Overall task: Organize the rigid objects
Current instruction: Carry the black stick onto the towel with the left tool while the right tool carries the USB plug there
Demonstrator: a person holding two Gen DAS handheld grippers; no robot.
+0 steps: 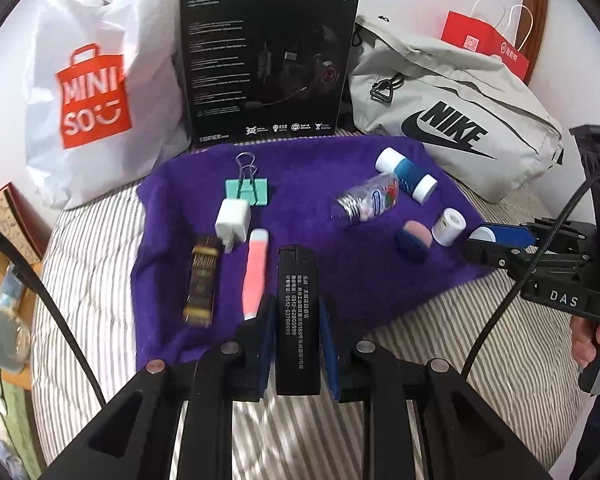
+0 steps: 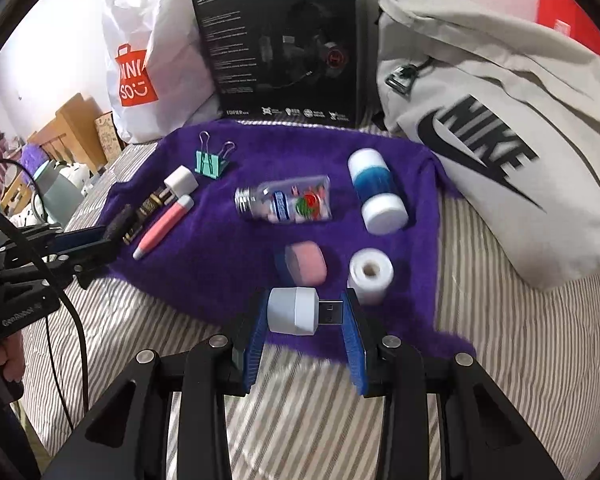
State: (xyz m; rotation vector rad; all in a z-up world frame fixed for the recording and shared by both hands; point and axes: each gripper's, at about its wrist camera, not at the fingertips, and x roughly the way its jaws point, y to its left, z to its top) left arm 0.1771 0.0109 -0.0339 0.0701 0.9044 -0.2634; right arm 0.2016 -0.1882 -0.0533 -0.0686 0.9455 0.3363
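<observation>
My left gripper [image 1: 297, 320] is shut on a black lighter [image 1: 297, 300] with white print, held over the near edge of a purple towel [image 1: 320, 216]. My right gripper [image 2: 306, 314] is shut on a small white USB light [image 2: 296, 310], its plug toward the right finger. On the towel lie a pink tube [image 1: 255, 270], a gold-and-black stick [image 1: 202, 280], a white charger [image 1: 232, 220], a teal binder clip [image 1: 247, 190], a clear bottle [image 2: 286, 202], a blue-and-white cylinder [image 2: 374, 190], a pink-and-blue sponge [image 2: 305, 262] and a white roll [image 2: 370, 274].
The towel lies on a striped bed [image 1: 440, 344]. Behind it stand a white Miniso bag [image 1: 96, 88], a black headset box [image 1: 268, 64], a grey Nike bag [image 1: 456, 120] and a red paper bag [image 1: 488, 44]. Wooden furniture [image 2: 66, 128] sits at the left.
</observation>
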